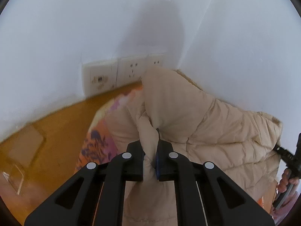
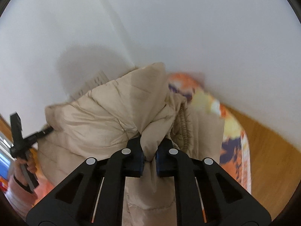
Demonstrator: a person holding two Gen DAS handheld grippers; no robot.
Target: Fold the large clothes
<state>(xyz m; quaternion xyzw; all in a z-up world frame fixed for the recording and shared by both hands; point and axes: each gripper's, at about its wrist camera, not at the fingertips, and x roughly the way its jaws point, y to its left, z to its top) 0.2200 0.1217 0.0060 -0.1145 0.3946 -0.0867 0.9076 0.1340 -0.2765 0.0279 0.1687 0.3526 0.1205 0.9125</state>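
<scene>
Both grippers, left (image 1: 150, 150) and right (image 2: 150, 151), pinch bunched folds of the beige coat (image 1: 216, 124), lifted above the orange sheet (image 1: 99, 131) by the wall. The puffy, slick fabric could slip free, dropping one side.

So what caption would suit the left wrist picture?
Left gripper clamps a fold of the beige quilted puffer coat above an orange floral bedsheet.

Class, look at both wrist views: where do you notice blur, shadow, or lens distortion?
Left wrist view: a soft shadow falls on the white wall; the wooden floor is blurred, and the fisheye bends its edge. Right wrist view: the patterned sheet is smeared, while the beige jacket stays sharper.
</scene>
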